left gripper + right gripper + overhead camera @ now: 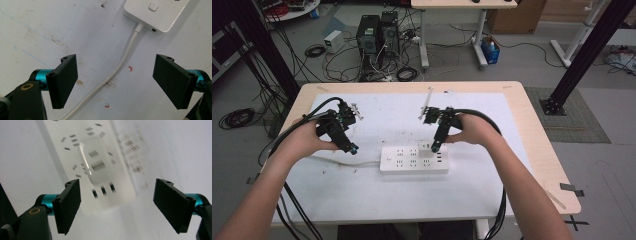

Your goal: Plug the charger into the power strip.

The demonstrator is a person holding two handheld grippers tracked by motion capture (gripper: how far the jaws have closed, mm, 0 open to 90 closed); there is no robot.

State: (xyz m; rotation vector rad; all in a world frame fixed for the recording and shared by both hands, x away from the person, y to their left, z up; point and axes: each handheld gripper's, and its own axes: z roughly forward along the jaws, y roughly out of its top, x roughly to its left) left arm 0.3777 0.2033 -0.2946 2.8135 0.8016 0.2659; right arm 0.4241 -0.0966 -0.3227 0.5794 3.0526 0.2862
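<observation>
A white power strip (pixel 413 159) lies flat in the middle of the white mat, and its white cord (pixel 339 161) runs off to the left. A small white adapter (pixel 425 146) sits in the strip's top row. My right gripper (pixel 435 146) hovers just over that adapter; in the right gripper view its jaws (pixel 117 205) are open, with the blurred adapter (pixel 97 167) ahead between them. My left gripper (pixel 353 149) is at the strip's left end, also open (pixel 115 80), straddling the cord (pixel 122 62) below the strip's switch end (pixel 155 12).
The white mat (pixel 377 195) covers most of a light wooden table (pixel 539 150). Small dark and red specks mark the mat. Beyond the far edge, computer towers (pixel 377 35), tangled cables and black frame posts (pixel 582 55) stand on the floor.
</observation>
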